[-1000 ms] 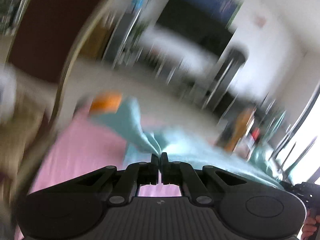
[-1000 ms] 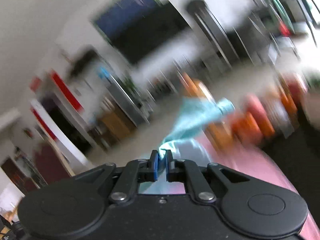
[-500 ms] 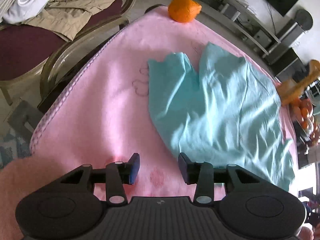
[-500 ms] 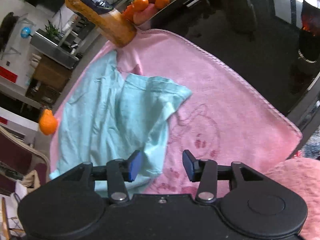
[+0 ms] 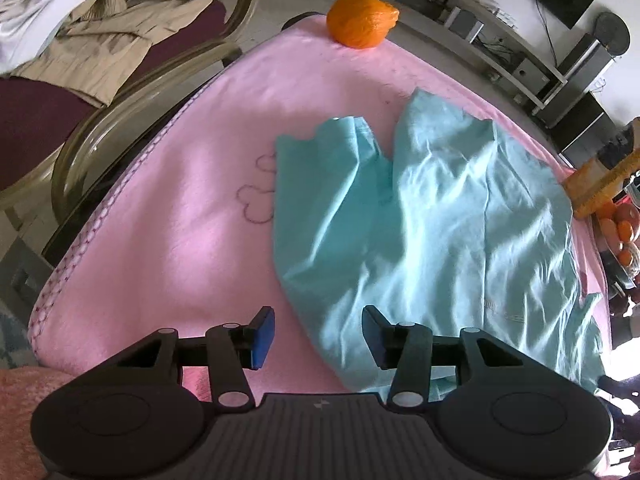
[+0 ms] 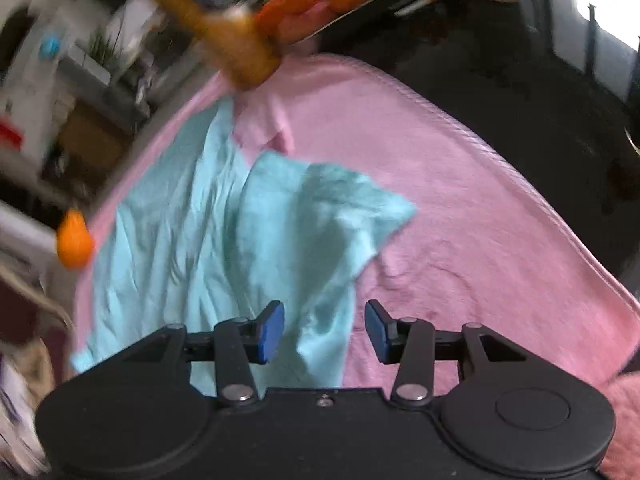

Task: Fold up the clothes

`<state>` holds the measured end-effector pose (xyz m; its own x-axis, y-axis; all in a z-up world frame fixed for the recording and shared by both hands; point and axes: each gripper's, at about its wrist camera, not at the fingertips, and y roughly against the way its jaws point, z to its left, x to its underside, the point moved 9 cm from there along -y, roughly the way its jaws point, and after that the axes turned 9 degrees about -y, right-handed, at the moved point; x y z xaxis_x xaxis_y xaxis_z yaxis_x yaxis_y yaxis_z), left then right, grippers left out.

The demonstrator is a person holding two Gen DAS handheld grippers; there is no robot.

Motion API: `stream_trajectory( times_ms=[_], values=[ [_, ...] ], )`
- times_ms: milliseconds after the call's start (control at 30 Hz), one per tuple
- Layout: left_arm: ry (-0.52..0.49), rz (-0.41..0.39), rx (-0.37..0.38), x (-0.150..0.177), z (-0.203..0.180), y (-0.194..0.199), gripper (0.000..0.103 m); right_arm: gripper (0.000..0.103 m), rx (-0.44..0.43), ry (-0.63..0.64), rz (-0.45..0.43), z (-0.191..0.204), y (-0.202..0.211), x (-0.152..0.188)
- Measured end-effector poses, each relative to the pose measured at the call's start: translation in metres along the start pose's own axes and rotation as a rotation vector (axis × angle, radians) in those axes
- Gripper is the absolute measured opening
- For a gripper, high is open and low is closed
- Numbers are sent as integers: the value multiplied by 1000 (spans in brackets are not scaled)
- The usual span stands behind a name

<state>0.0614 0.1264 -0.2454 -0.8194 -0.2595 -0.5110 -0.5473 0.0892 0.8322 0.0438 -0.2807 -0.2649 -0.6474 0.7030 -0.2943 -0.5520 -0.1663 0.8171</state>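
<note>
Orange [image 5: 362, 20]: at the pink blanket's [image 5: 160, 220] far left edge.
Left gripper [image 5: 318, 336]: your fingers spread wide, holding nothing.
Teal garment [image 5: 432, 224]: lies rumpled on the blanket.
Right gripper [image 6: 324, 330]: fingers wide apart, empty, above the garment's edge.

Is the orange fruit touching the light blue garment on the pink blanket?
Apart. The left wrist view shows bare pink blanket between the orange fruit and the light blue garment.
</note>
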Motion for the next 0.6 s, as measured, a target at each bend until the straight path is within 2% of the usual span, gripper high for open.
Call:
stream_trajectory(
  times_ms=[33,67,100,167,200,300,367,467,533,600],
  values=[
    [-1,1,2,0,-1,1,46,37,31,32,3,4,-7,1],
    [-3,0,4,-1,-1,2,46,26,62,63,6,7,-13,2],
    [-7,-5,3,-2,-1,3,46,3,90,92,0,10,-18,2],
    [-17,-20,-2,-5,0,4,46,1,107,93,-87,13,-11,-8],
    [-20,-26,-3,-7,1,4,47,1,104,55,-127,10,-5,-16],
    [-11,-20,-2,-7,3,-1,47,1,107,-77,-177,-9,5,-37],
    [-3,-3,4,-4,3,-6,47,2,98,-96,-153,-14,5,-36],
    [9,25,25,3,1,-10,47,13,70,-102,-106,-14,7,-28],
    [22,31,45,6,-1,-10,50,41,51,-106,-75,-15,8,-23],
    [47,35,75,7,-2,-9,51,44,32,-111,-44,-16,9,-18]
  ],
)
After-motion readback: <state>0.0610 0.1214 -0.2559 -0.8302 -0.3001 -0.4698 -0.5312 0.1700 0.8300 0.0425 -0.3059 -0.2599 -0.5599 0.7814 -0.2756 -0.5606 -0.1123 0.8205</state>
